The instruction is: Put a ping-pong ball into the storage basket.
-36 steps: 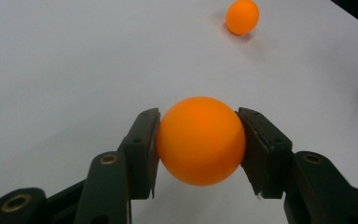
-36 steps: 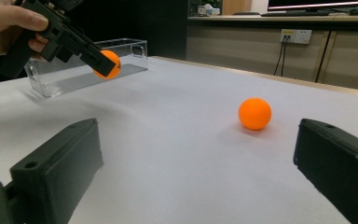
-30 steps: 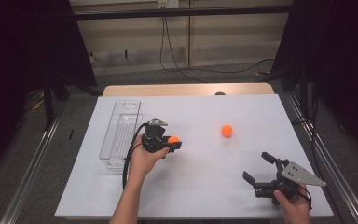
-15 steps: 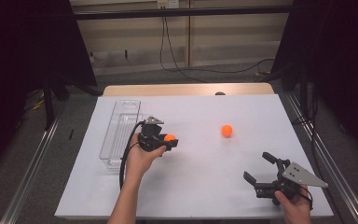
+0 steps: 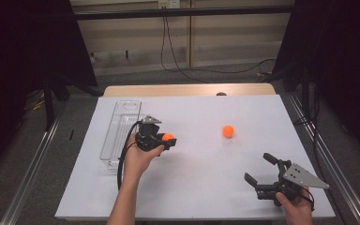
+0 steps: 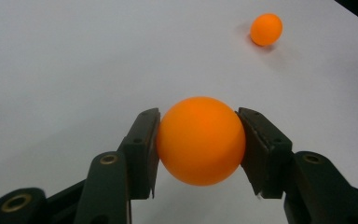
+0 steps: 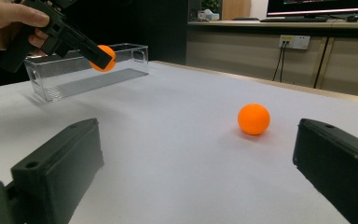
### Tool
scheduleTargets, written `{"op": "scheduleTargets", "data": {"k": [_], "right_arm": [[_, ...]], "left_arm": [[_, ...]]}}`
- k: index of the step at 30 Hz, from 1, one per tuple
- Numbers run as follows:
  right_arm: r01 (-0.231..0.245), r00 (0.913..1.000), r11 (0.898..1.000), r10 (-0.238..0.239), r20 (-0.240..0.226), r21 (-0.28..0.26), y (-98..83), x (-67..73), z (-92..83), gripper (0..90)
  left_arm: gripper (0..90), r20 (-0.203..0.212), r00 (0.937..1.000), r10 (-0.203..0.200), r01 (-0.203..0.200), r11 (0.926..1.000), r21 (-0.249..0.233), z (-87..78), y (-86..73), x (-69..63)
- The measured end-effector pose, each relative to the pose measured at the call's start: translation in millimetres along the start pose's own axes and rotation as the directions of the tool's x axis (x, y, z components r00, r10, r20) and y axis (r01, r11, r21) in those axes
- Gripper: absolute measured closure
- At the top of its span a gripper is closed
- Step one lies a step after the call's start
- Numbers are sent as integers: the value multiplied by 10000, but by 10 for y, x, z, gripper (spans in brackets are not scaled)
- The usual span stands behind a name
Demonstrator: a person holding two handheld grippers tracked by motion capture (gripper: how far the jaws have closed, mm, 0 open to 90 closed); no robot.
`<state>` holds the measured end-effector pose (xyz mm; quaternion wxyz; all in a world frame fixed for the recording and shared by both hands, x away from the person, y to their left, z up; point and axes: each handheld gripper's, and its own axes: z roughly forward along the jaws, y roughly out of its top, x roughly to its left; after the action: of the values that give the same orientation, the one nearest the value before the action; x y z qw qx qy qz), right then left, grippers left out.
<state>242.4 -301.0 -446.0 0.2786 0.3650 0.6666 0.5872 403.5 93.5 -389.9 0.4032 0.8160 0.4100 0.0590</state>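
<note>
My left gripper is shut on an orange ball, held a little above the white table beside the clear box. Both black pads press the ball's sides in the left gripper view. The right gripper view shows the same held ball in front of the box. A second orange ball lies loose on the table, right of centre, also seen as the far ball and the near ball. My right gripper rests low at the front right, jaws wide open with nothing between them.
The clear plastic box is long and narrow, standing at the table's left side. The white table ends at a wooden strip at the back. Metal rails run along both sides, and cables lie on the floor behind.
My left hand has drifted slightly left and back toward the clear box with the ball still gripped. The right gripper and the loose ball have stayed put.
</note>
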Motion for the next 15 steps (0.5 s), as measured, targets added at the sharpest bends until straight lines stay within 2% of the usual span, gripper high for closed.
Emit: {"op": "scheduleTargets", "data": {"k": [15], "right_arm": [[130, 9999, 9999, -130, -81, -24, 13, 22, -9, 9]], "left_arm": [[508, -158, 9998, -74, 74, 10000, -4, -54, -6, 57]]}}
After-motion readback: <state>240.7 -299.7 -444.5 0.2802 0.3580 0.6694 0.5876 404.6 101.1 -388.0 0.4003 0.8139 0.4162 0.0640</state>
